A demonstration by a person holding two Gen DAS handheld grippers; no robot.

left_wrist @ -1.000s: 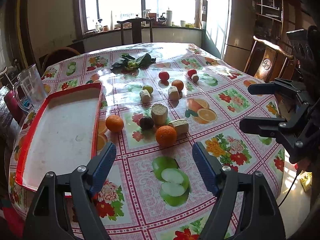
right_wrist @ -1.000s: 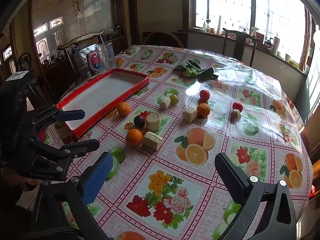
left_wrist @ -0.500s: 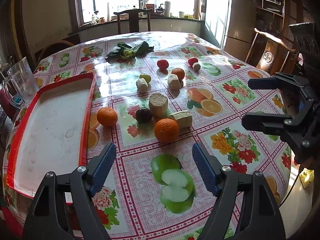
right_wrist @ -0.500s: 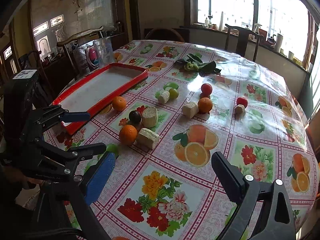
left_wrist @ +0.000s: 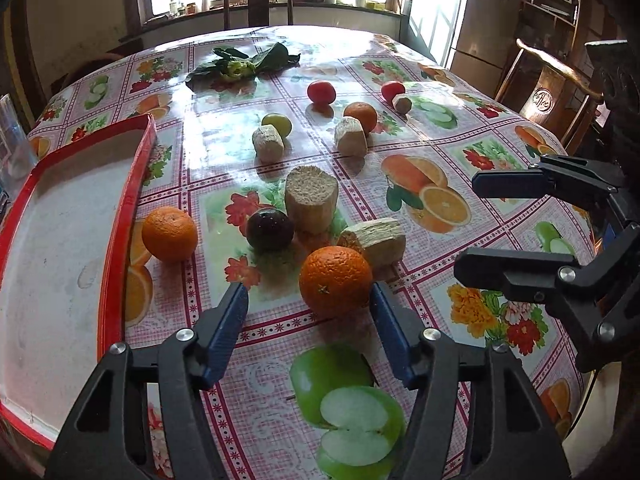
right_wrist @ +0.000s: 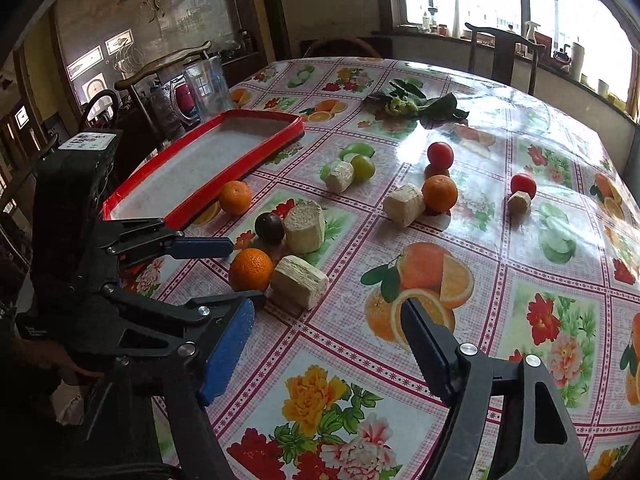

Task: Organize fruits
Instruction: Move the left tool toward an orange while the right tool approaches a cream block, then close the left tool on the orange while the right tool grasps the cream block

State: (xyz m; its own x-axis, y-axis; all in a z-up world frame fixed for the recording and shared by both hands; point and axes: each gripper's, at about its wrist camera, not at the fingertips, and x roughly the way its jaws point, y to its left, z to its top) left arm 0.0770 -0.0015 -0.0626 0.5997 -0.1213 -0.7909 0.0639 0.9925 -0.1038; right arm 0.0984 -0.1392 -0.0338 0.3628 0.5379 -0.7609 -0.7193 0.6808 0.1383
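Left wrist view: left tool (left_wrist: 306, 300) closing around the nearest orange (left_wrist: 335, 282), pads not yet pressing; right tool (right_wrist: 326, 330) closing on nothing.

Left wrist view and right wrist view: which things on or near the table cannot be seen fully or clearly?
- Red-rimmed white tray: left wrist view, its near and left parts are cut off by the picture edge.
- Clear plastic jug: left wrist view, cut off by the left edge.
- Nearest orange: right wrist view, its lower part is behind a left gripper finger.
- Windowsill bottles: too small, washed out by window light.
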